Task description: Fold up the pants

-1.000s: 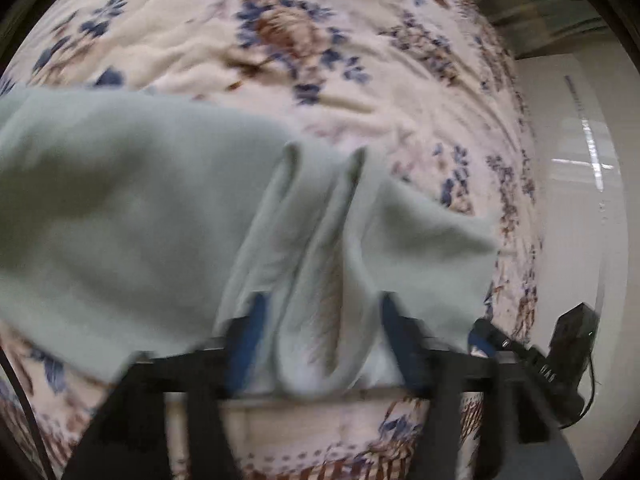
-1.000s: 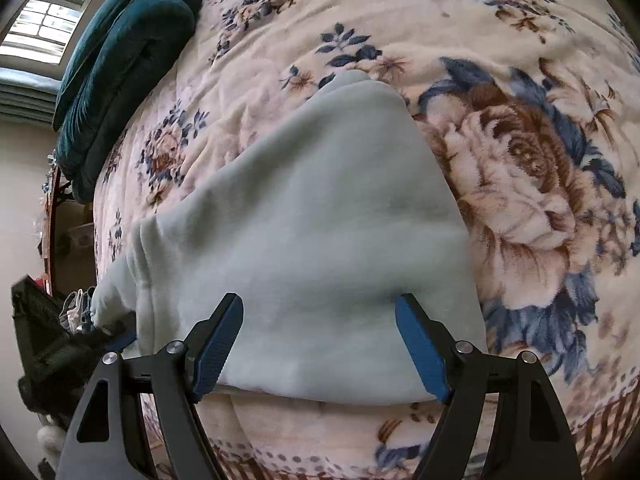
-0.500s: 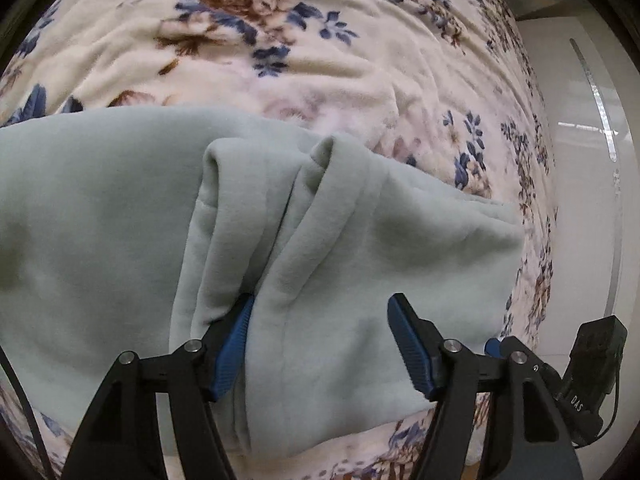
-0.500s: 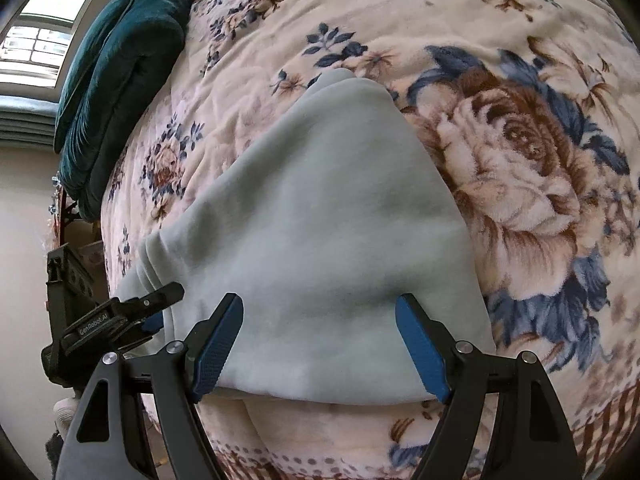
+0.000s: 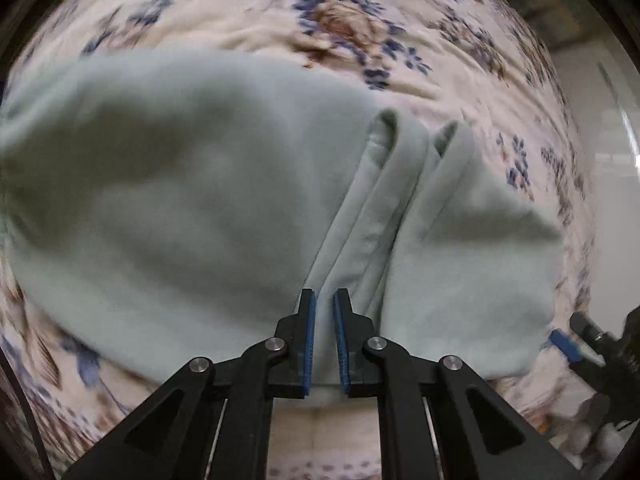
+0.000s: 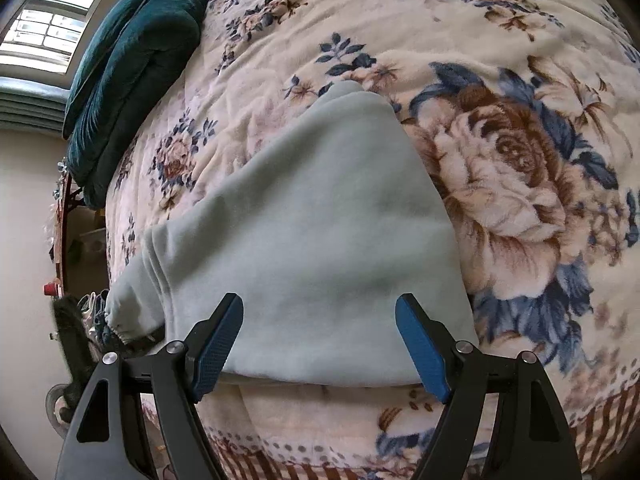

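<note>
Pale green fleece pants (image 5: 200, 200) lie folded on a floral blanket (image 5: 340, 24). My left gripper (image 5: 324, 320) is shut on a raised fold of the pants near their front edge, and a strip of fabric shows between the blue pads. Two ridges of cloth run up from the grip. In the right wrist view the pants (image 6: 320, 240) spread out as a flat panel, with an elastic cuff (image 6: 120, 320) hanging at the left. My right gripper (image 6: 320, 332) stands open just above the panel's near edge, its pads apart from the fabric.
A dark teal cushion (image 6: 132, 72) lies at the far left of the bed under a window (image 6: 52, 32). The blanket's front edge (image 6: 320, 412) drops off just below the pants. The bed's side edge, with floor clutter (image 6: 92, 304) beyond, is at the left.
My left gripper's jaws have gone from wide apart to shut on a fold of the pants, and the hand has shifted over the cloth. The right gripper has kept still and open.
</note>
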Demonstrator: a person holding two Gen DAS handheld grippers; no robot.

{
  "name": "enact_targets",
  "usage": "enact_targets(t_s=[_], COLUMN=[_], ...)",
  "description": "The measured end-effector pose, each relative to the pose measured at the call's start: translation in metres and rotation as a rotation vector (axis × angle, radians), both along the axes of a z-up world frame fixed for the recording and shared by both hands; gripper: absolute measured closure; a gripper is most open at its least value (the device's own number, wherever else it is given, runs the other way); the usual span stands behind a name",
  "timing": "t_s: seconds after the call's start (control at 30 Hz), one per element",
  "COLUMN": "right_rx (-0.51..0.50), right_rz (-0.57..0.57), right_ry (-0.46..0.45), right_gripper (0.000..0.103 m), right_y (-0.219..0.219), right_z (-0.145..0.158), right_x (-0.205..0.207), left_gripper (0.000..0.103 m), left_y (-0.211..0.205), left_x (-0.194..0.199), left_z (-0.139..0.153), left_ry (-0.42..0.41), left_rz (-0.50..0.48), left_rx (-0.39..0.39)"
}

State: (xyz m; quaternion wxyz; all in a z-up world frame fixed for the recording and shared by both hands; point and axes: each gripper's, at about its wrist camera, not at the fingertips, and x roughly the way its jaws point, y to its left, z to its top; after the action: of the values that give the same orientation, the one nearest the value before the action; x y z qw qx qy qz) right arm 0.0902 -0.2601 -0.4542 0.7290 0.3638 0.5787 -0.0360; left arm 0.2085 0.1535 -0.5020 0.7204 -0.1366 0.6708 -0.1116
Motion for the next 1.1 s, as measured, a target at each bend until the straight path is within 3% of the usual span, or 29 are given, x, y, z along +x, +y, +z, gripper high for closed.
enact_targets(t_s=[0.03, 0.07, 0.1, 0.17, 0.2, 0.27, 0.3, 0.33, 0.47, 0.63, 0.73, 0.77, 0.8, 0.83, 0.87, 0.9, 1.1], right_rx=[0.002, 0.003, -0.002, -0.002, 0.005, -0.023, -0.052, -0.090, -0.212, -0.317, -0.312, -0.317, -0.342, -0.385, -0.394, -0.396, -0.321], right_rz=[0.001, 0.006, 0.013, 0.046, 0.085, 0.269, 0.335, 0.470, 0.902, 1.260, 1.399, 1.432, 1.454, 1.474, 1.484, 1.474, 1.373], right_ry=[-0.007, -0.013, -0.015, -0.022, -0.033, -0.049, -0.055, -0.067, -0.075, 0.010, 0.055, 0.059, 0.055, 0.041, 0.023, -0.001, -0.162], right_gripper=[0.022, 0.022, 0.022, 0.022, 0.022, 0.022, 0.022, 0.022, 0.022, 0.023, 0.030, 0.049, 0.076, 0.084, 0.087, 0.089, 0.090], right_y=[-0.003, -0.005, -0.007, -0.008, -0.005, 0.020, 0.031, 0.054, 0.134, 0.192, 0.208, 0.212, 0.214, 0.217, 0.218, 0.216, 0.194], right_z=[0.003, 0.007, 0.011, 0.022, 0.027, 0.040, 0.045, 0.049, 0.047, 0.013, -0.006, -0.010, -0.013, -0.017, -0.015, -0.011, 0.036], right_x=[0.002, 0.005, 0.008, 0.023, 0.033, 0.072, 0.085, 0.109, 0.163, 0.193, 0.197, 0.195, 0.193, 0.192, 0.189, 0.188, 0.180], left_gripper=[0.090, 0.073, 0.048, 0.038, 0.038, 0.038, 0.038, 0.038, 0.038, 0.038, 0.039, 0.041, 0.055, 0.066, 0.080, 0.086, 0.089], left_y=[0.001, -0.003, -0.009, -0.020, -0.025, -0.028, -0.026, -0.023, -0.005, -0.007, -0.017, -0.020, -0.021, -0.024, -0.026, -0.026, -0.018], left_x=[0.001, 0.006, 0.013, 0.022, 0.024, 0.018, 0.011, 0.006, -0.021, -0.044, -0.050, -0.051, -0.053, -0.053, -0.054, -0.056, -0.068], left_z=[0.010, 0.022, 0.033, 0.047, 0.055, 0.064, 0.064, 0.062, 0.031, -0.004, -0.012, -0.011, -0.009, -0.005, 0.000, 0.003, 0.026], left_ry=[-0.023, -0.046, -0.061, -0.089, -0.117, -0.179, -0.182, -0.172, -0.036, 0.077, 0.064, 0.040, 0.012, -0.015, -0.038, -0.061, -0.141], left_rz=[0.015, 0.012, 0.001, -0.018, -0.022, -0.017, 0.007, 0.033, 0.240, 0.428, 0.474, 0.485, 0.488, 0.486, 0.480, 0.489, 0.538], left_rx=[-0.054, -0.082, -0.104, -0.091, -0.061, 0.005, 0.012, -0.003, -0.171, -0.309, -0.281, -0.250, -0.231, -0.199, -0.164, -0.163, -0.143])
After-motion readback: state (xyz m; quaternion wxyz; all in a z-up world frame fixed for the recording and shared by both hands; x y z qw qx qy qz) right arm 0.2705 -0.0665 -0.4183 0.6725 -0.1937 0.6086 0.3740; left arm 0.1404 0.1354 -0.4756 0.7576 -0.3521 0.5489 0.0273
